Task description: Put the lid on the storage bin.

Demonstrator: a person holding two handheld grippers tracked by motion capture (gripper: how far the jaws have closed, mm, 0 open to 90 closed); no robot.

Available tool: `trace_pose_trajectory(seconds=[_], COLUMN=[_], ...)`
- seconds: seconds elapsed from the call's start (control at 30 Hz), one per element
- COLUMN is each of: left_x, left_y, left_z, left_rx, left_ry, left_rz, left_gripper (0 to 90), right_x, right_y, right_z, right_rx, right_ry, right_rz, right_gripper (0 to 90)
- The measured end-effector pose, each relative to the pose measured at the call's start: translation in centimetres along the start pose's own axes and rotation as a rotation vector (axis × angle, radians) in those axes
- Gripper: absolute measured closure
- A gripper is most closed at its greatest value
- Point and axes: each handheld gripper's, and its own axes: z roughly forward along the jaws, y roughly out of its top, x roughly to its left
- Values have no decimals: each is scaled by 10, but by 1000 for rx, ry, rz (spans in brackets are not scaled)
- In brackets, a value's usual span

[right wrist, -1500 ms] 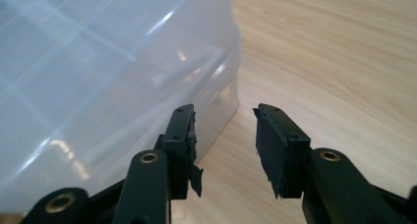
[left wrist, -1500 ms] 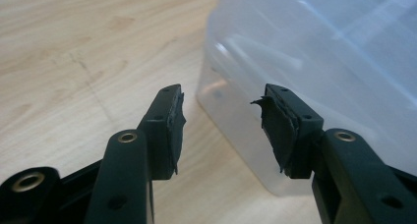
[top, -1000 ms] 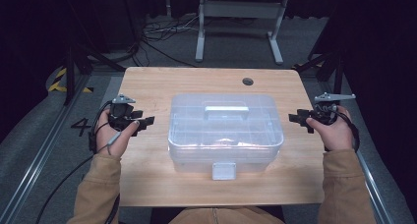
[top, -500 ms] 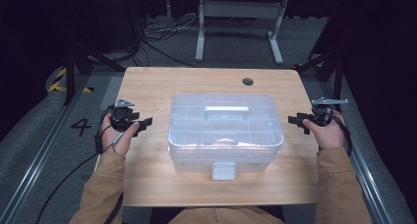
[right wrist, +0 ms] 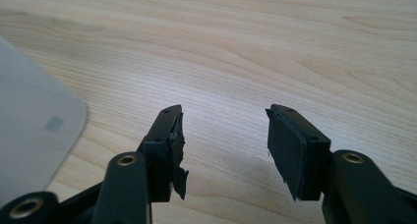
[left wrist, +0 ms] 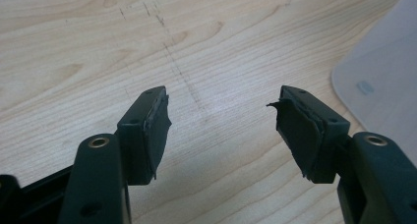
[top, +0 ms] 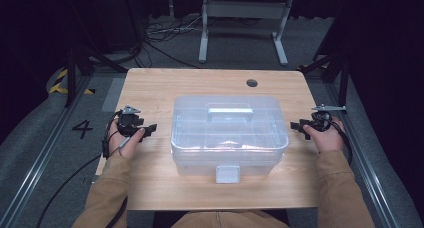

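Box (top: pixel 229 133) between 2 open claws

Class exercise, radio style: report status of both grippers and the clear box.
Left gripper open, empty. Right gripper open, empty. Clear box closed, mid-table, untouched between them. Nothing in the way.

Light falls from above on the wooden table (top: pixel 150 88), which is bright, while the floor (top: pixel 40 138) and the background stay very dark. The high view is a little soft. In both gripper views, the near jaws look slightly blurred.
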Motion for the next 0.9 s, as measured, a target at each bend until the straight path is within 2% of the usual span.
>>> trace_pose_trajectory(seconds=[0.2,0.27,0.33,0.53,0.67,0.9], left_x=[0,-1,-1,-5,-7,-7], left_y=[-3,-4,-5,-5,-5,-7], left_z=[6,10,10,14,17,18], left_rx=[29,62,70,108,127,121], left_ry=[14,17,25,39,44,45], left_rz=[25,45,55,95,116,102], left_gripper=[368,363,363,356,348,333], right_x=[-1,-1,-1,1,3,4], right_y=[-5,-7,-7,-10,-11,-11], right_z=[8,12,13,20,22,24], right_rx=[14,24,27,52,40,13], right_ry=[-19,-21,-25,-44,-50,-60], right_rz=[-8,-9,-15,-44,-57,-83], right_gripper=[486,484,482,474,464,454])
